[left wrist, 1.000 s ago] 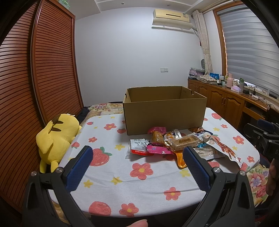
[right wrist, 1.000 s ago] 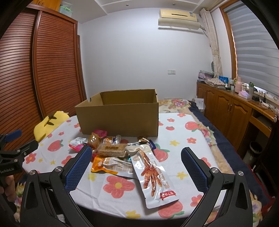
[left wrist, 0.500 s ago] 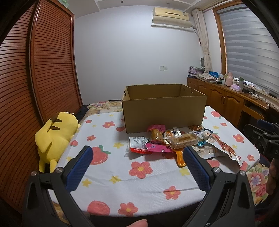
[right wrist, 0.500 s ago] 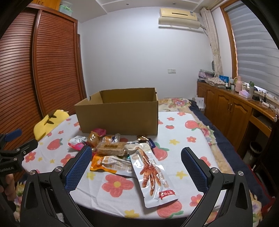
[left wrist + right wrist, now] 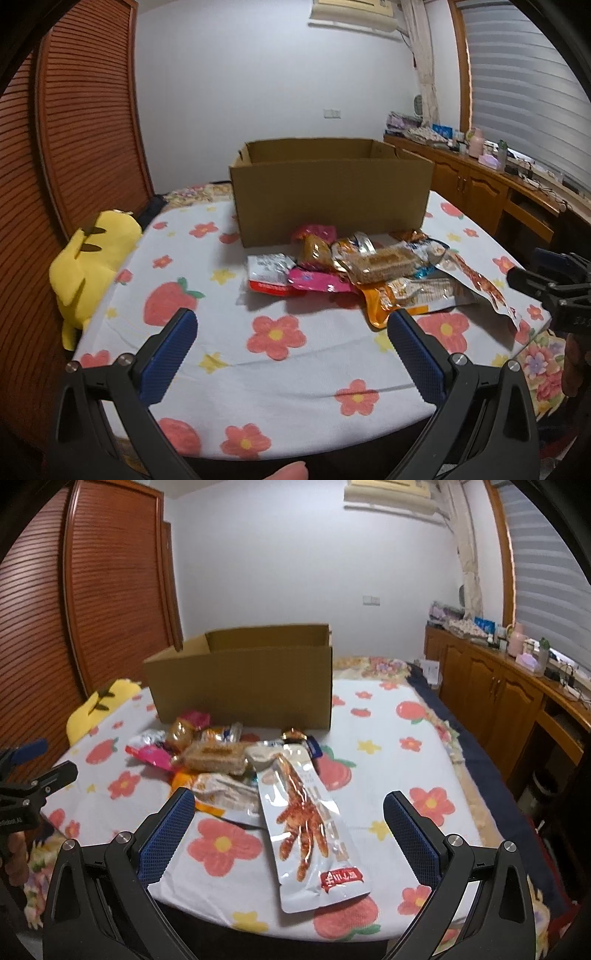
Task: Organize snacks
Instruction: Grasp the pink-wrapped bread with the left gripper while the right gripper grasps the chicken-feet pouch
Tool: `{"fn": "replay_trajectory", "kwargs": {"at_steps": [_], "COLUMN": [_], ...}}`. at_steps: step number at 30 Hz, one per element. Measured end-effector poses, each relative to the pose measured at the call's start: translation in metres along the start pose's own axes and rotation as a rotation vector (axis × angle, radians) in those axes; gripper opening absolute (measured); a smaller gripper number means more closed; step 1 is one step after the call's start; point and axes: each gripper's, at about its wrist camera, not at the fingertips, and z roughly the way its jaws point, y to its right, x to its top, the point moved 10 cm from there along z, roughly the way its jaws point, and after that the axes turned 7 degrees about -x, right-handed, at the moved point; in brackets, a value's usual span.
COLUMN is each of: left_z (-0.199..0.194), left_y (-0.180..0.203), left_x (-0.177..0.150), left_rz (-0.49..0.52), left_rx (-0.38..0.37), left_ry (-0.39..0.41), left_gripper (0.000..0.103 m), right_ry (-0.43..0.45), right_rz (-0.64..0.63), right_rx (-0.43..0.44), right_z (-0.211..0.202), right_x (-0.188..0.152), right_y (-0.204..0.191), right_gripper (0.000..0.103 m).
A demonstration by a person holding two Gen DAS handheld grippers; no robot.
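Your left gripper [image 5: 291,352] sits low in the frame with its blue pads [image 5: 168,356] spread wide and nothing between them, above the flowered tablecloth [image 5: 317,369]. Your right gripper [image 5: 288,834] is likewise spread apart and empty; the chicken-foot packet [image 5: 308,823] lies flat on the cloth in the gap between its fingers, not touched by them. The snack pile [image 5: 354,273] rests at centre frame, just in front of the open cardboard box [image 5: 332,192], the nearest wrappers close against the box's front wall. A clear-wrapped cake bar [image 5: 380,264] lies on top of the pile. A yellow plush toy [image 5: 86,266] sits at the left edge of the table.
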Motion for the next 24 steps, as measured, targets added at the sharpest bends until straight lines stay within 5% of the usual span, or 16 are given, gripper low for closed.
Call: {"fn": "replay_trajectory", "kwargs": {"at_steps": [24], "left_z": [0.064], "left_y": [0.039], "left_x": [0.004], "left_rz": [0.128], "left_rx": [-0.153], "left_ry": [-0.109], "left_gripper": [0.103], "right_ry": [-0.326], "right_rz": [-0.181], "right_rx": [0.138], "right_z": [0.09], "right_x": [-0.023], "right_y": [-0.01], "right_gripper": [0.081]}}
